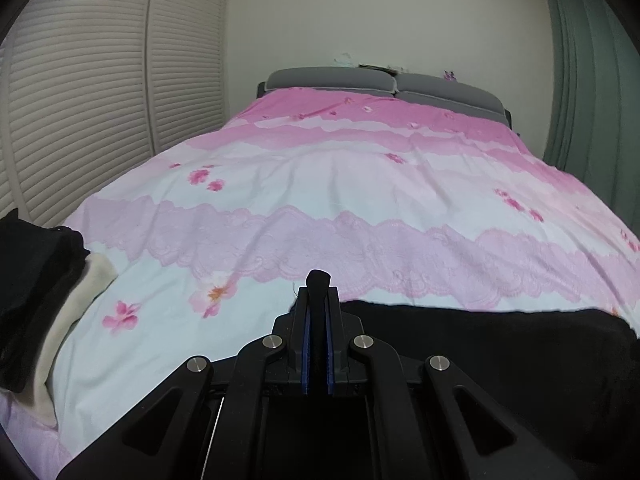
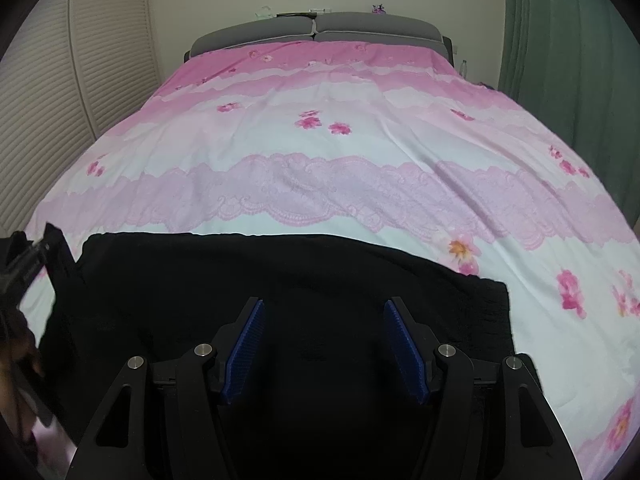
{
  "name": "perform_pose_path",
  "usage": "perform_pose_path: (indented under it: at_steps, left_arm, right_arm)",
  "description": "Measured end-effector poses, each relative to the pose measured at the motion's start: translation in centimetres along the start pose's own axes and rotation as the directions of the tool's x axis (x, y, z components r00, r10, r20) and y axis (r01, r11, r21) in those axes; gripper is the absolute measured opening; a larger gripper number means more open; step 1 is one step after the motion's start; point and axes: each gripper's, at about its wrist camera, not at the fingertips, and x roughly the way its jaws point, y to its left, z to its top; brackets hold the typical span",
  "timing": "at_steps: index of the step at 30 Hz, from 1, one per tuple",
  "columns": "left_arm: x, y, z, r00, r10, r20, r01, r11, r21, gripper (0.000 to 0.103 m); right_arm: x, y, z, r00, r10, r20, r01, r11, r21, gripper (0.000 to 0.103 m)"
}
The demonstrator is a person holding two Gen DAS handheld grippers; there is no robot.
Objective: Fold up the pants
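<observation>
Black pants (image 2: 280, 280) lie spread flat on the near part of the bed; they also show in the left wrist view (image 1: 500, 344). My left gripper (image 1: 318, 292) is shut on a fold of the black pants at their left edge, with a tuft of cloth sticking out past the fingertips. My right gripper (image 2: 324, 312) is open, its blue pads (image 2: 246, 344) wide apart, hovering over the middle of the pants. The left gripper also shows blurred at the far left of the right wrist view (image 2: 28, 256).
The bed is covered by a pink and white floral duvet (image 1: 340, 184). A pile of black and cream clothes (image 1: 44, 280) lies at the bed's left edge. Slatted wardrobe doors (image 1: 80, 100) stand left, a green curtain (image 2: 568, 60) right, and a grey headboard (image 1: 384, 84) at the back.
</observation>
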Motion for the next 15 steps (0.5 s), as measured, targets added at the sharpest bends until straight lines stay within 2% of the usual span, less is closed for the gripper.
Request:
perform_pose_path:
  at_steps: [1, 4, 5, 9, 10, 11, 13, 15]
  left_arm:
    - [0.0, 0.0, -0.2, 1.0, 0.0, -0.007, 0.0, 1.0, 0.001, 0.015]
    - [-0.7, 0.5, -1.1, 0.999, -0.016, -0.036, 0.015, 1.0, -0.027, 0.048]
    - [-1.3, 0.7, -1.4, 0.999, -0.018, -0.036, 0.017, 0.999, -0.033, 0.052]
    - [-5.5, 1.4, -2.2, 1.0, 0.001, -0.012, -0.001, 1.0, -0.019, 0.056]
    - [-7.0, 1.7, -2.5, 1.0, 0.018, -0.005, -0.018, 1.0, -0.016, 0.062]
    - [-7.8, 2.0, -2.6, 1.0, 0.028, 0.0, -0.028, 0.999, -0.018, 0.069]
    - [-10.6, 2.9, -3.1, 0.998, 0.059, 0.022, -0.058, 0.998, -0.039, 0.076]
    - [-13.4, 4.2, -3.8, 0.994, 0.099, 0.048, -0.094, 0.992, -0.085, 0.087]
  right_arm:
    - [0.1, -0.1, -0.1, 1.0, 0.009, -0.004, -0.009, 1.0, 0.008, 0.063]
    - [0.0, 0.1, -0.3, 0.999, 0.044, -0.01, -0.043, 0.999, 0.02, 0.063]
    - [-0.2, 0.3, -0.4, 0.998, 0.055, -0.008, -0.054, 0.998, 0.015, 0.063]
    - [-2.3, 2.5, -0.4, 0.991, 0.128, 0.037, -0.124, 0.989, -0.081, 0.063]
    - [-2.8, 3.2, -0.2, 0.987, 0.151, 0.047, -0.145, 0.983, -0.111, 0.063]
    - [-3.3, 3.9, -0.1, 0.981, 0.187, 0.058, -0.177, 0.974, -0.144, 0.063]
    - [-3.9, 5.8, 0.2, 0.958, 0.279, 0.065, -0.259, 0.941, -0.22, 0.063]
    - [-3.8, 7.8, 0.4, 0.929, 0.369, 0.032, -0.342, 0.886, -0.312, 0.063]
